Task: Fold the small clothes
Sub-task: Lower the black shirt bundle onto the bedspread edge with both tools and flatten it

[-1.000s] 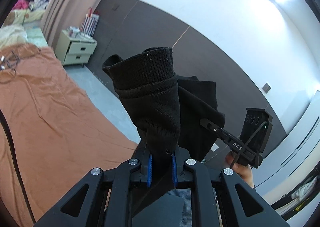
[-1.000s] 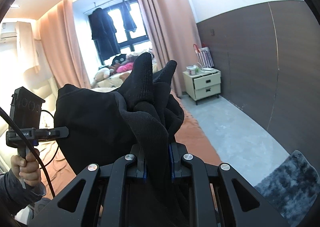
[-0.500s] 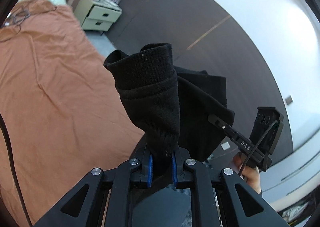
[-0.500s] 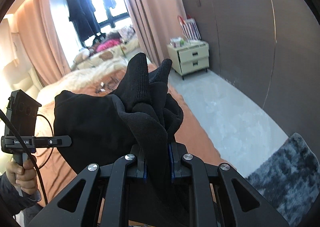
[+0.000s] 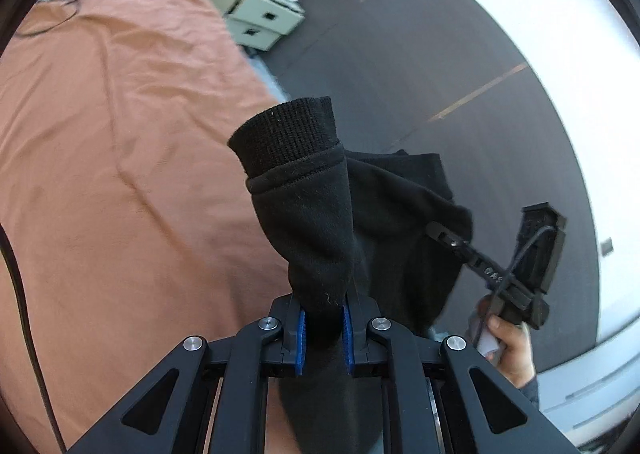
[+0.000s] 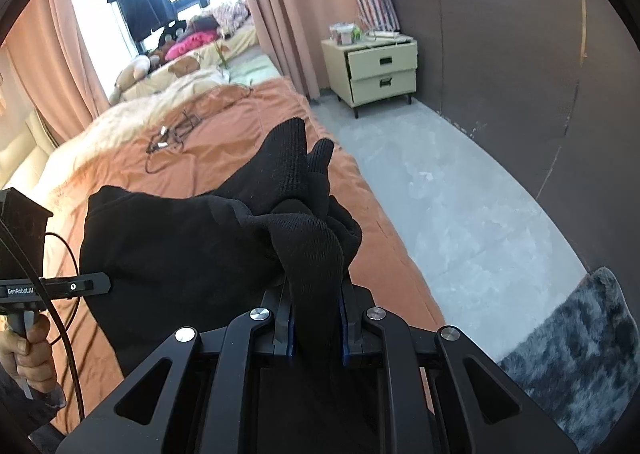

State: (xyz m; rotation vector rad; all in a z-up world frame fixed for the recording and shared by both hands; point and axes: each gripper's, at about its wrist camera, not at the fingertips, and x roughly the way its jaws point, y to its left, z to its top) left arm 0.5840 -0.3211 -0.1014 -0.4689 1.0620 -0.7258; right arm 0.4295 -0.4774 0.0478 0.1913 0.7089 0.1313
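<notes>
A black knit garment with a ribbed cuff hangs in the air between both grippers, over the orange bedspread. My left gripper is shut on one bunched end, the cuff standing up above the blue pads. My right gripper is shut on the other bunched end, and the cloth spreads left toward the other hand. Each view shows the opposite gripper's handle in a hand: at the right edge and at the left edge.
The bed carries a tangle of cables and pillows farther back. A pale nightstand stands by the dark wall. Grey floor runs beside the bed, with a shaggy grey rug at the lower right.
Both grippers have come down toward the bed with the garment still gripped; the views tilt lower, showing more bedspread and floor. The left wrist has rolled somewhat.
</notes>
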